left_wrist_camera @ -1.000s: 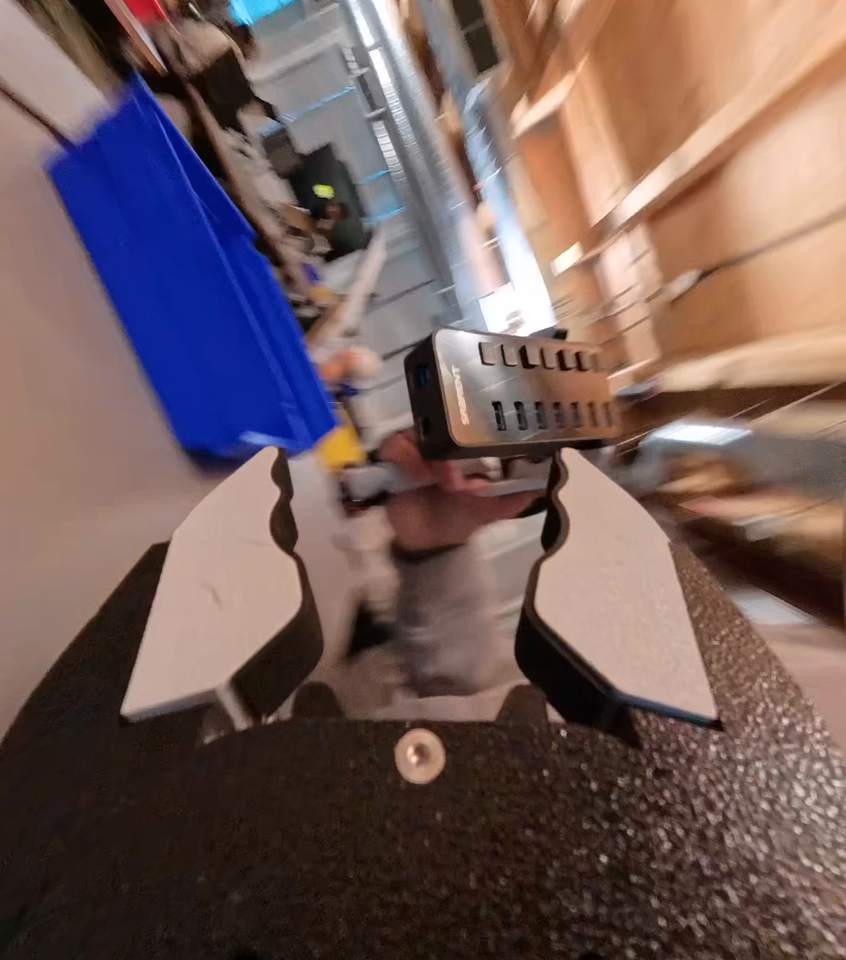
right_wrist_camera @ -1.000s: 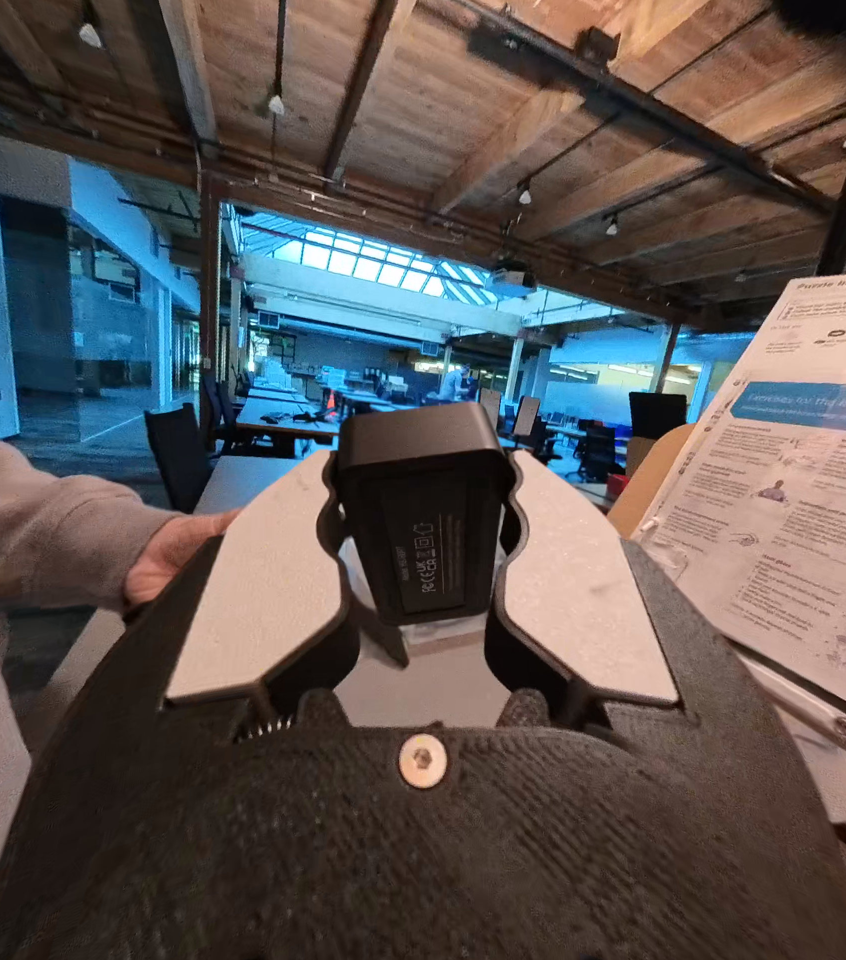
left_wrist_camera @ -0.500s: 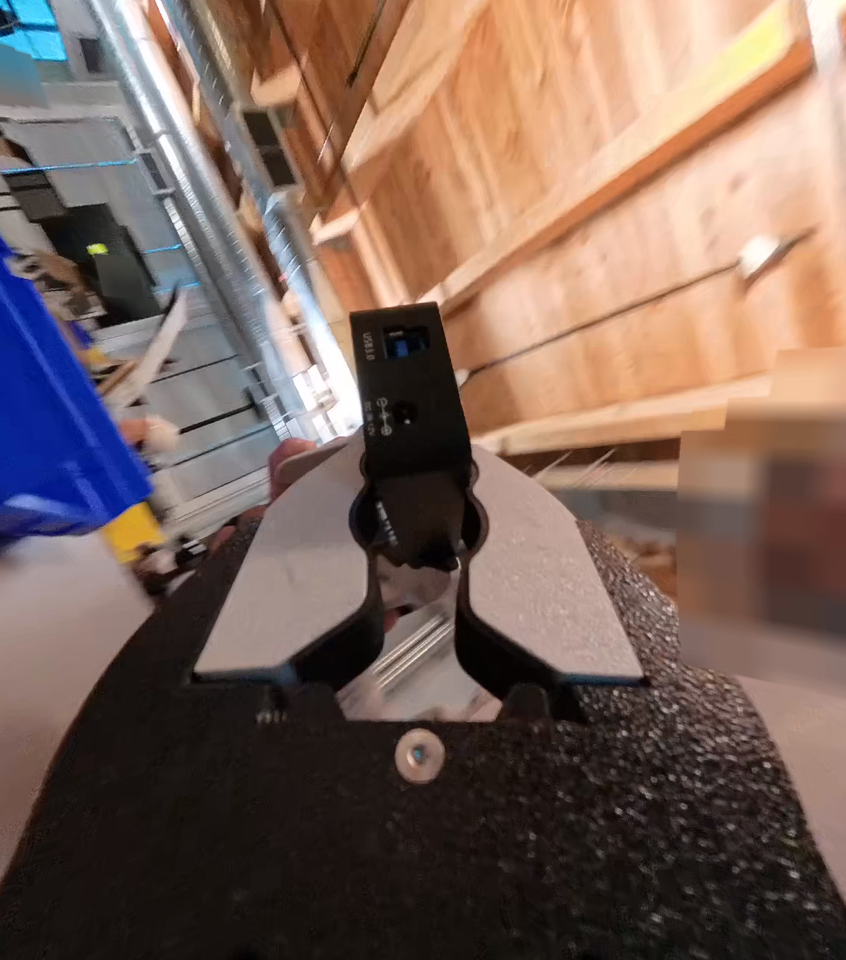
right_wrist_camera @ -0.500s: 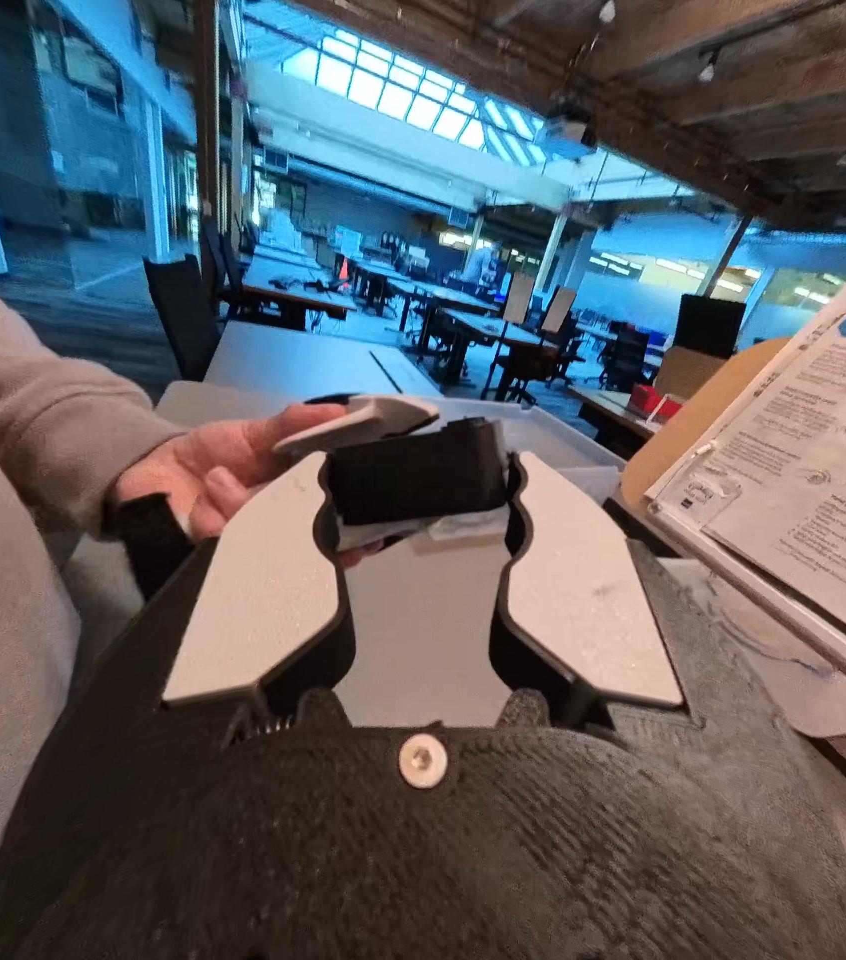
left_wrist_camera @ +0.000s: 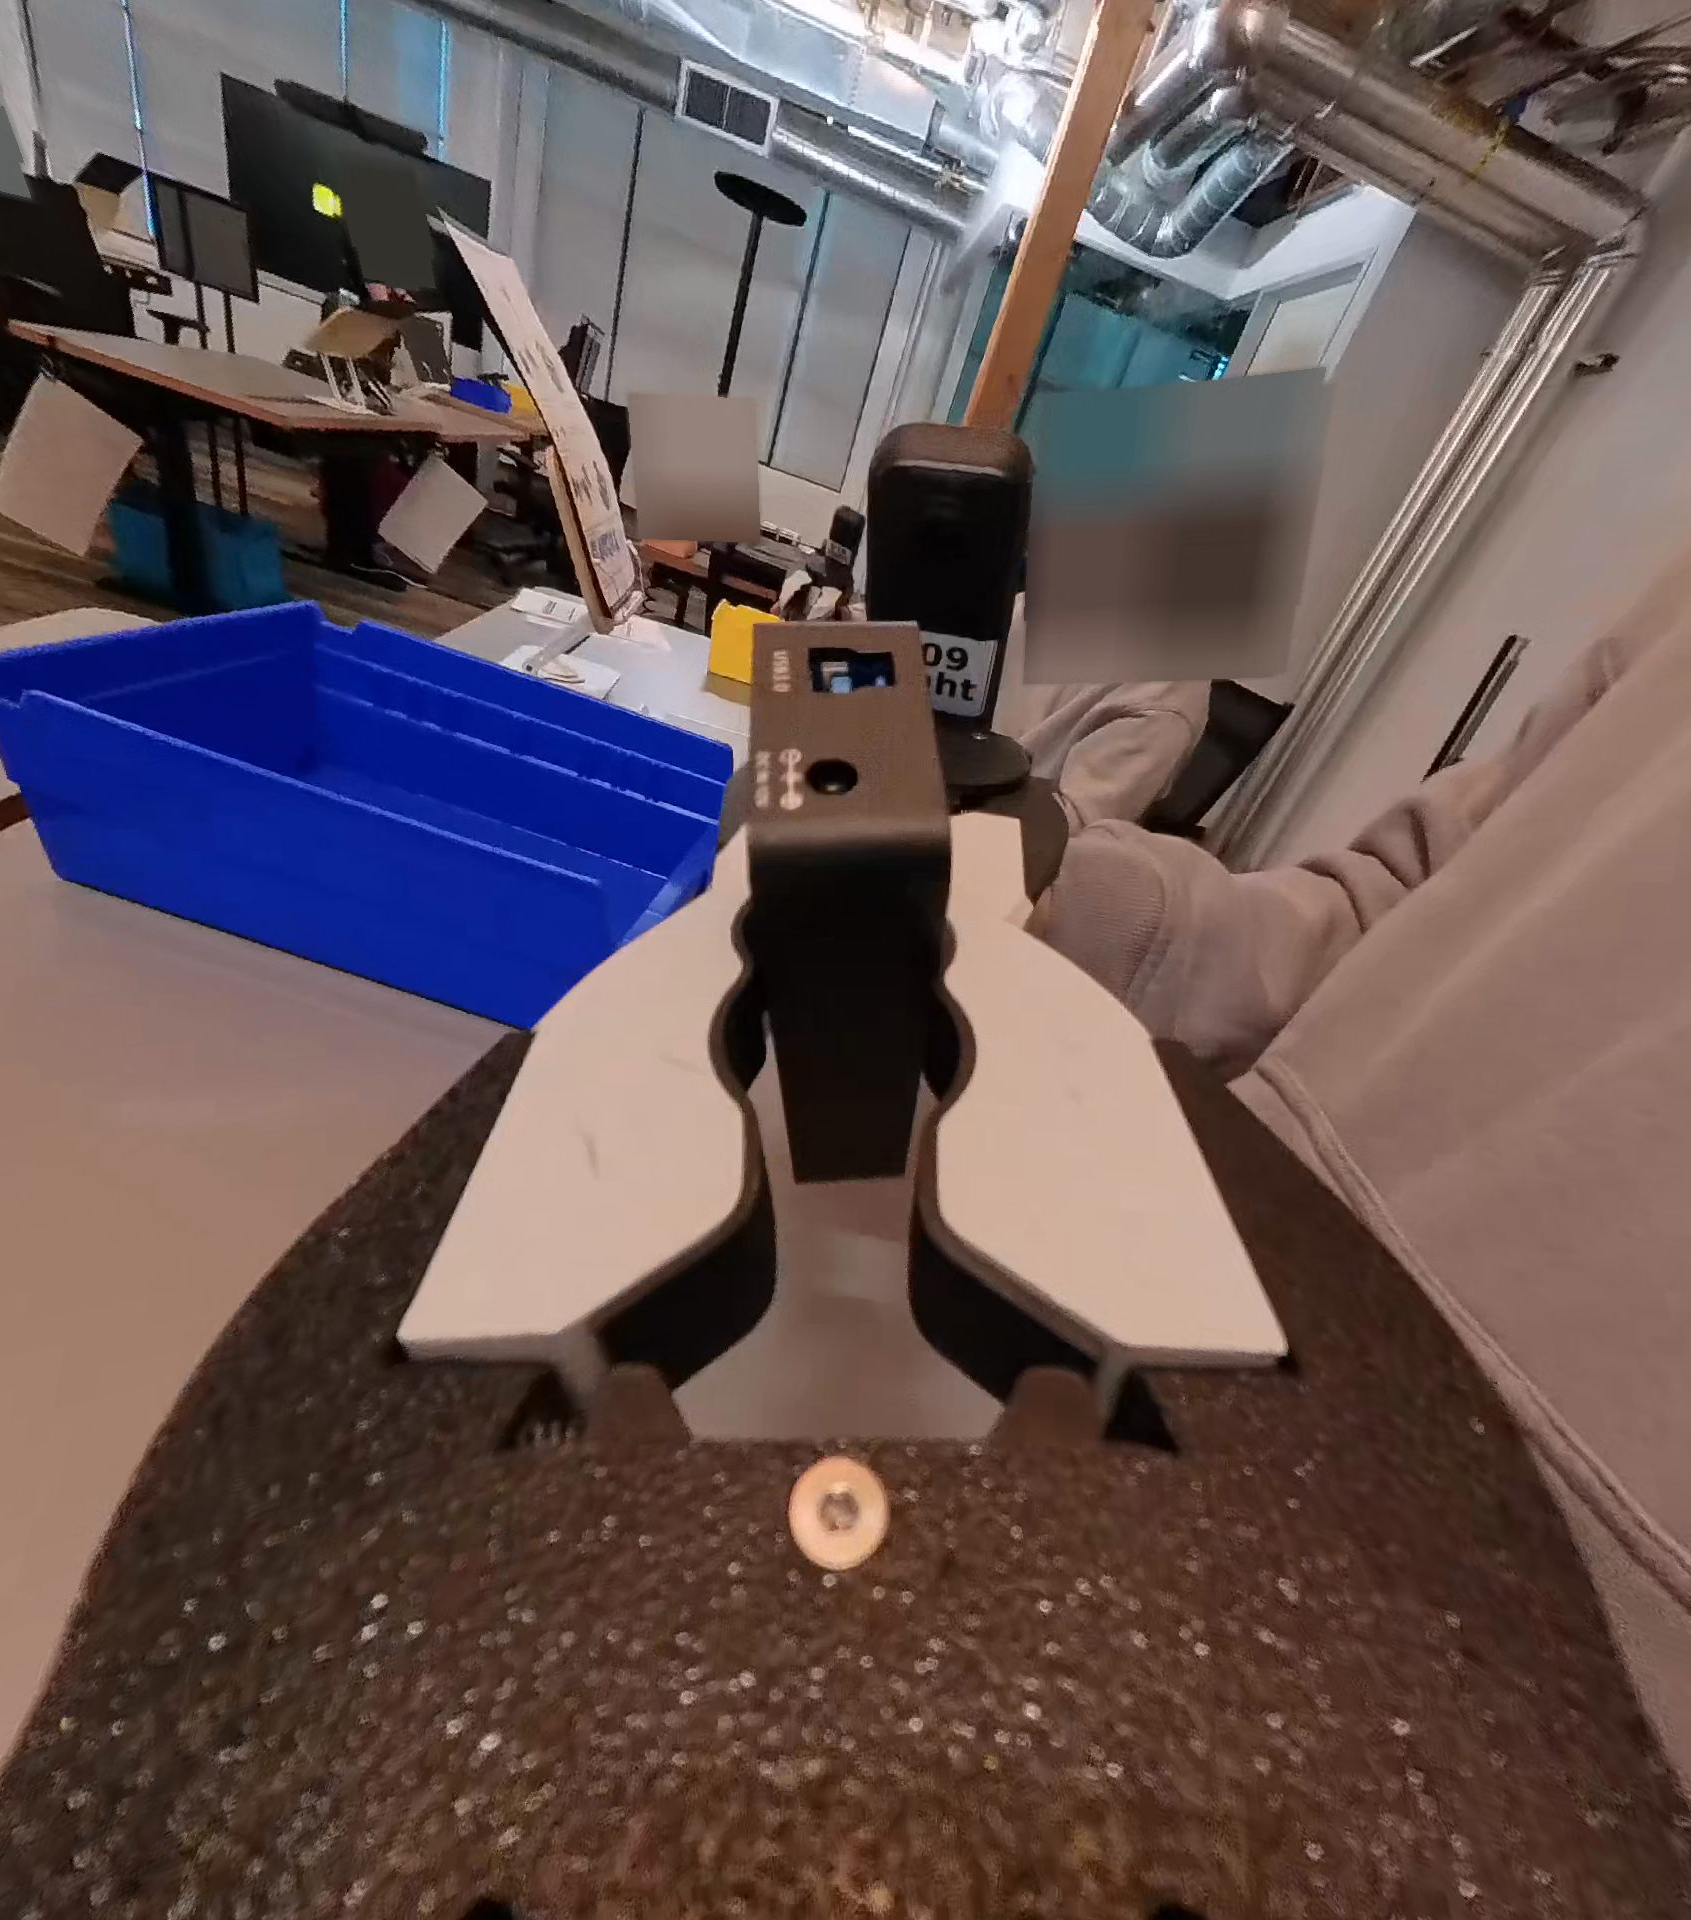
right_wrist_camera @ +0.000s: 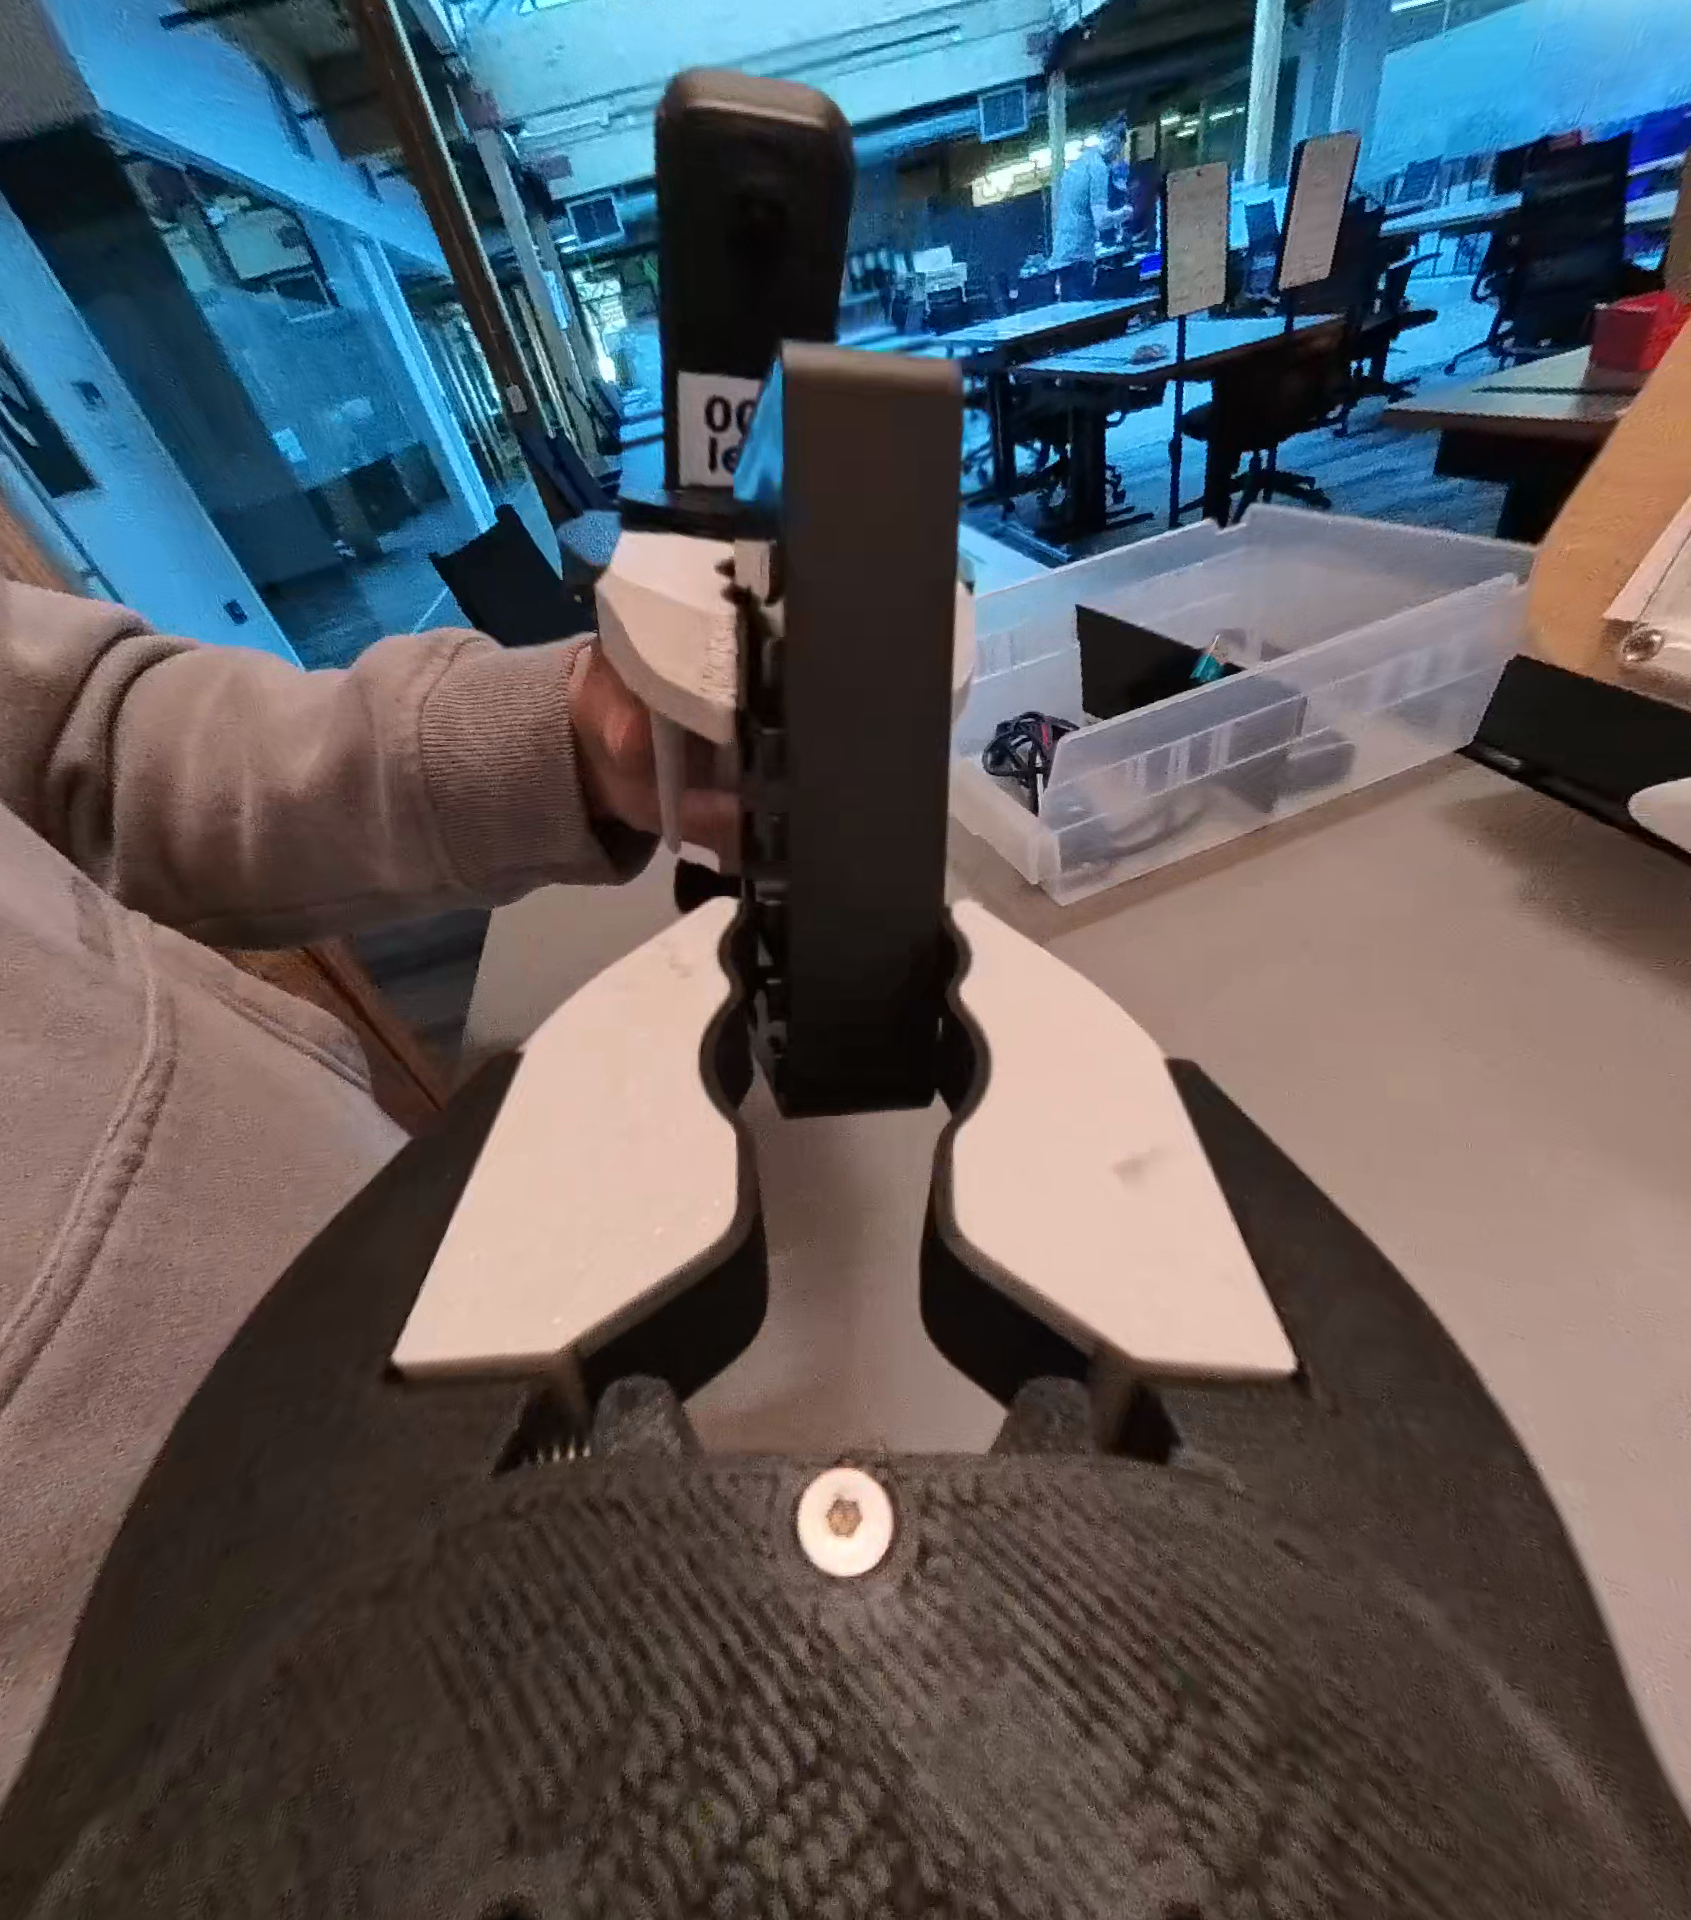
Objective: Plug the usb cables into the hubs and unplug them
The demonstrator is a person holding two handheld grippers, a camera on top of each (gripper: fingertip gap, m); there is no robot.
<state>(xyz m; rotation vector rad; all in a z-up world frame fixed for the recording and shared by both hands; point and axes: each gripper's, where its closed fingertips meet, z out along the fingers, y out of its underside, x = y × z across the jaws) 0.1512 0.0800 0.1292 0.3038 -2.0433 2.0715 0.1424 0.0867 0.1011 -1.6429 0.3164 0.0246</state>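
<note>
Black USB hub (left_wrist_camera: pixel 846 883) held above the grey table (left_wrist_camera: pixel 93 1091), both left gripper (left_wrist_camera: pixel 846 935) and right gripper (right_wrist_camera: pixel 846 966) pinching it between their white fingers, blue bin (left_wrist_camera: pixel 321 790) at ten o'clock, clear cable tray (right_wrist_camera: pixel 1236 675) at two o'clock.

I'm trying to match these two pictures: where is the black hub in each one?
Left wrist view: the black hub is at centre, seen end-on, clamped in the left tongs.
Right wrist view: at centre, running up the picture from the right tongs, with the left tongs gripping its far end.
Shared landmark: the grey table below it.
</note>
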